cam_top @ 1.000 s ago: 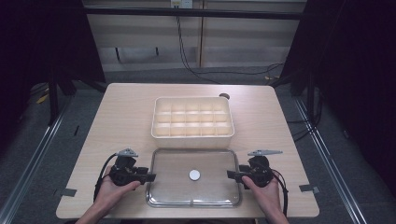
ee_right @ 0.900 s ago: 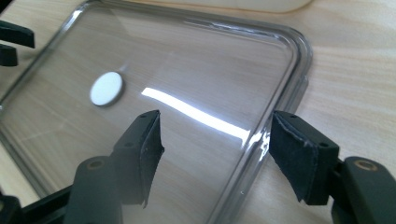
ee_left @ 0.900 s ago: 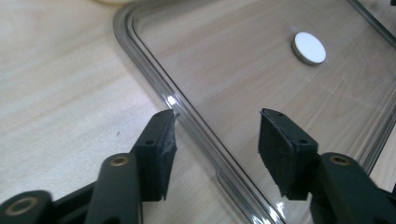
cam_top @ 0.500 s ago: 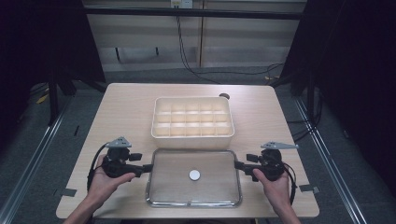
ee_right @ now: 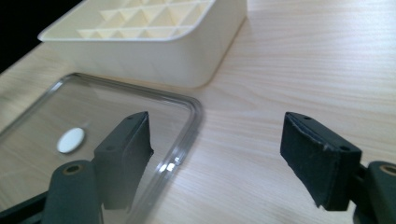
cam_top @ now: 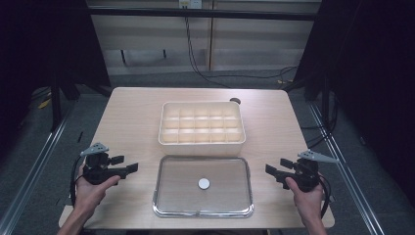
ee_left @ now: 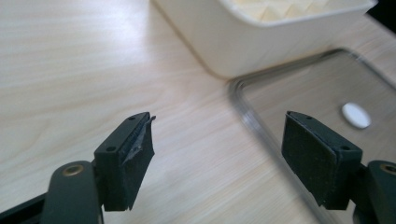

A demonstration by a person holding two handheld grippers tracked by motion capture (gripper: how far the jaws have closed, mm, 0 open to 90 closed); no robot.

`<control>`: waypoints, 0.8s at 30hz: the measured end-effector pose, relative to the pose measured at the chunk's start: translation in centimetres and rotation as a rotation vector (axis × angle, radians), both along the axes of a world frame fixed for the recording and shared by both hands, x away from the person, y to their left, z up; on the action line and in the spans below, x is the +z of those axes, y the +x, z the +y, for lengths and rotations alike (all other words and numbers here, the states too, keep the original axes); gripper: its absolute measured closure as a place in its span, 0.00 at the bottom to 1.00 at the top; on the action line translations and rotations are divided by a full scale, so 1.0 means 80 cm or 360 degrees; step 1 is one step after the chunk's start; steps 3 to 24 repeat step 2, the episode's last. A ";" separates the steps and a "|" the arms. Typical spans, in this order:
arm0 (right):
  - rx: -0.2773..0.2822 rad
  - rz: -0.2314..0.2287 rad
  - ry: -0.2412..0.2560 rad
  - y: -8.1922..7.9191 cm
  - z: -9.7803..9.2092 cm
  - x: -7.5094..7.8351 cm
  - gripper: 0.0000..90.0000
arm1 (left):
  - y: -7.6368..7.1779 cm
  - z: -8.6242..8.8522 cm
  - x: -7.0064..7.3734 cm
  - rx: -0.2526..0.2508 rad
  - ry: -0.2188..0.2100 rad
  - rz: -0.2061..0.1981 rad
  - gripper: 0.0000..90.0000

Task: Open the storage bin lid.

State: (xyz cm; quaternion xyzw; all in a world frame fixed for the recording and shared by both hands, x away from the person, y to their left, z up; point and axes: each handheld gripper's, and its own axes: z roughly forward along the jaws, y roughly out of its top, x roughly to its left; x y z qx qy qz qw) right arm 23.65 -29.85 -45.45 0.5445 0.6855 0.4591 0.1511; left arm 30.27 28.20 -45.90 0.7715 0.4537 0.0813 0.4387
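the flat see-through plastic lid with a white dot in its middle (cam_top: pixel 203 186) lies on the pale wooden table (cam_top: pixel 132 112), just in front of the cream plastic box with many small square cells (cam_top: pixel 201 123); the left gripper (cam_top: pixel 128 169) and the right gripper (cam_top: pixel 272 171) wait well apart from its two short sides, both with jaws wide open and holding nothing; the lid is thin and looks slippery, so i think one side could slip out, and the lid would tip and bump the box.
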 end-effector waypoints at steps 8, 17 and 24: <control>-0.0004 0.0011 -0.0024 0.001 0.000 -0.004 0.25 | 0.000 0.001 -0.004 0.0001 0.0018 0.0006 0.28; -0.0004 0.0011 -0.0024 0.001 0.000 -0.004 0.25 | 0.000 0.001 -0.004 0.0001 0.0018 0.0006 0.28; -0.0004 0.0011 -0.0024 0.001 0.000 -0.004 0.25 | 0.000 0.001 -0.004 0.0001 0.0018 0.0006 0.28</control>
